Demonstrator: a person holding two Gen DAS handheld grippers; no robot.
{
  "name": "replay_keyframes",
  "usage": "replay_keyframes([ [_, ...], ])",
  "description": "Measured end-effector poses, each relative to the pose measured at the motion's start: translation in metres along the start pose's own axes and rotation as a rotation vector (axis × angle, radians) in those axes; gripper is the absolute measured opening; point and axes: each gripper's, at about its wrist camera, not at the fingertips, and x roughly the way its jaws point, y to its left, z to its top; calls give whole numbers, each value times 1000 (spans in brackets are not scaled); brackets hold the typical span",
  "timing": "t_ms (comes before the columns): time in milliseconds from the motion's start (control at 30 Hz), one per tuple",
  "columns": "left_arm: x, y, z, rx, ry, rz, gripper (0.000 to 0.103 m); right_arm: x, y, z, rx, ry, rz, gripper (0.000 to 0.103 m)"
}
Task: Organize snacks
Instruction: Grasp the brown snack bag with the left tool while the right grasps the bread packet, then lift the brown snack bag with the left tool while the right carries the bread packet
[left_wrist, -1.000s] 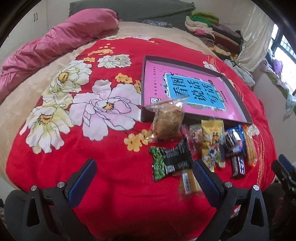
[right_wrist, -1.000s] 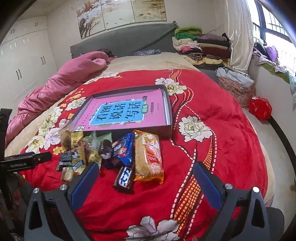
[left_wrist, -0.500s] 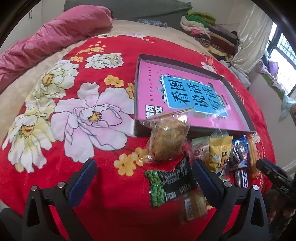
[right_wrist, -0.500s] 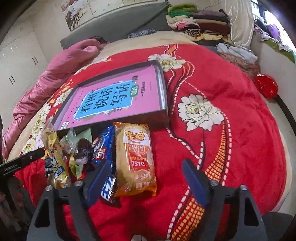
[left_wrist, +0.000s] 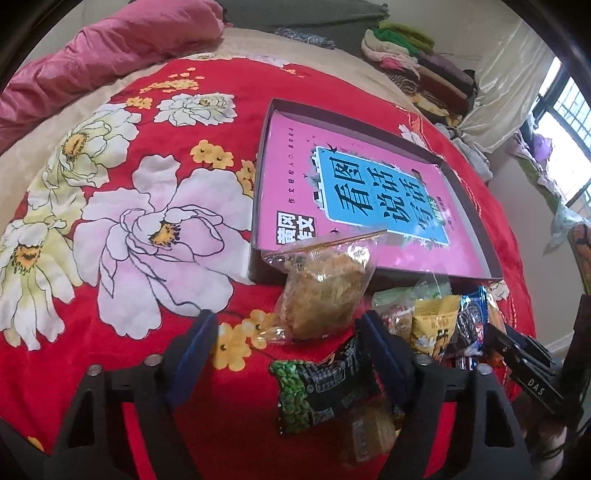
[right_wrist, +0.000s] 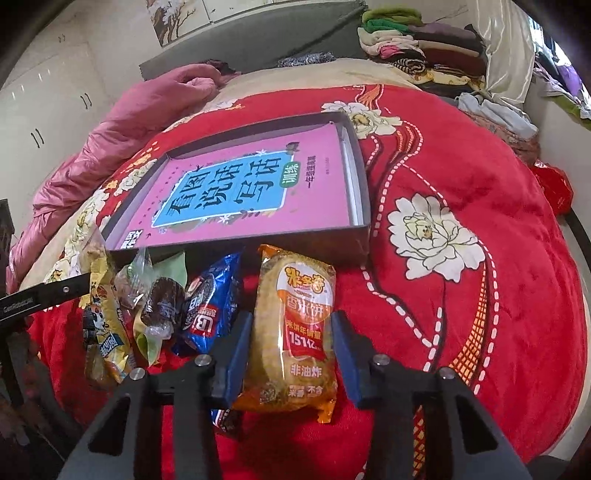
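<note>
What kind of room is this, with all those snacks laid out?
Most likely a home bedroom. The snacks lie on a bed with a red flowered blanket, a rumpled pink quilt sits near the grey headboard, and folded clothes are stacked by the curtained window.

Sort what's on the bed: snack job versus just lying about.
Job: rice cracker pack, blue cookie pack, green pea pack, clear bag, yellow pack, box.
Lying about: pink quilt, folded clothes, red bag.
</note>
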Motion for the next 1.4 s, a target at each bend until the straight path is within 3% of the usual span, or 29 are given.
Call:
replay_keyframes([
  [200,7,-9,5,-4,1,6,73,-5,-1,2,-7,-23,-7,43],
  [333,13,-17,5,-7,15,19,57,-9,-3,2,2,-34,-7,42],
  [433,17,-17,5,0,20,29,53,-13,-7,2,20,-41,0,42],
  [567,14,-9,6,-17,13,-12,49,-18,-9,2,33,-53,1,42],
  [1000,-10,4,1,-35,-17,-44,48,-32,-4,3,11,-110,16,42],
  [1400,-40,5,9,-25,-93,-57,48,-39,-1,10,6,-151,43,42],
])
